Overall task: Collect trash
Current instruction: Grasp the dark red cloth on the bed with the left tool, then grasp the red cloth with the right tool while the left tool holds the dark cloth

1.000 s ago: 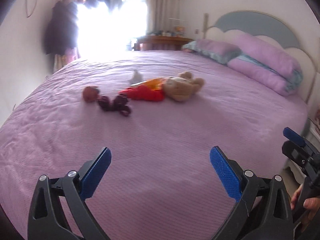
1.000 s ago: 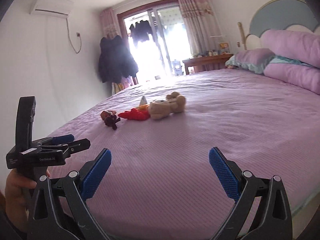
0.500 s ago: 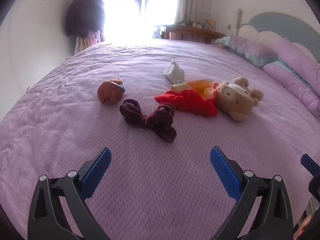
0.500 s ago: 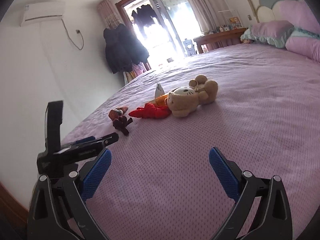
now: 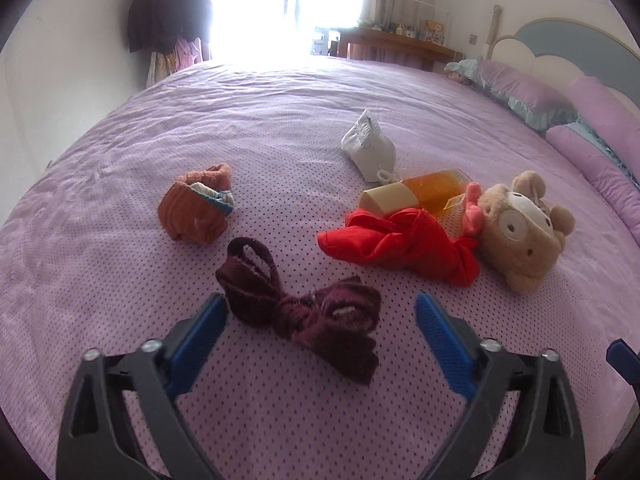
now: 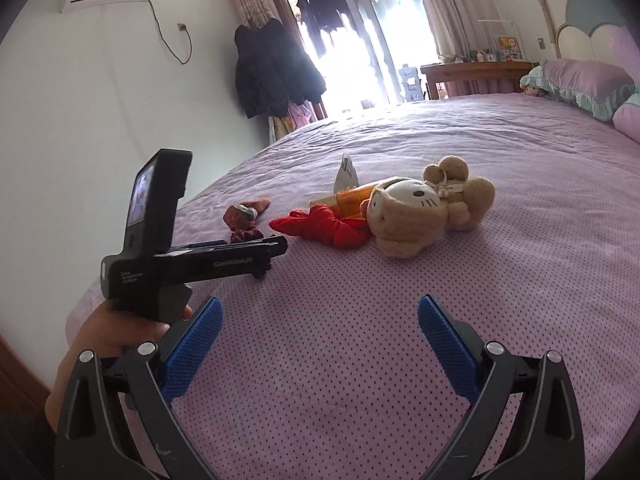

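On the purple bed [image 5: 280, 120] lie a dark maroon knotted cloth [image 5: 304, 312], an orange sock bundle [image 5: 196, 210], a red cloth [image 5: 404, 244], a crumpled white paper bag [image 5: 370, 150], an orange packet [image 5: 424, 194] and a brown plush bear [image 5: 520, 228]. My left gripper [image 5: 320, 334] is open, its blue pads on either side of the maroon cloth, not closed on it. My right gripper [image 6: 320, 340] is open and empty over bare bedspread, with the bear [image 6: 420, 208] and red cloth [image 6: 324, 228] ahead. The left gripper's body [image 6: 192, 264] shows at the left of the right wrist view.
Purple pillows [image 5: 520, 92] and a blue headboard [image 5: 572, 36] lie at the right. A wooden desk [image 5: 396, 44] stands by the bright window. Dark coats [image 6: 272, 72] hang on the left wall. The bed's left edge runs along the wall.
Both grippers have moved forward over the bed toward the pile. The left gripper now straddles the maroon cloth. Both stay open.
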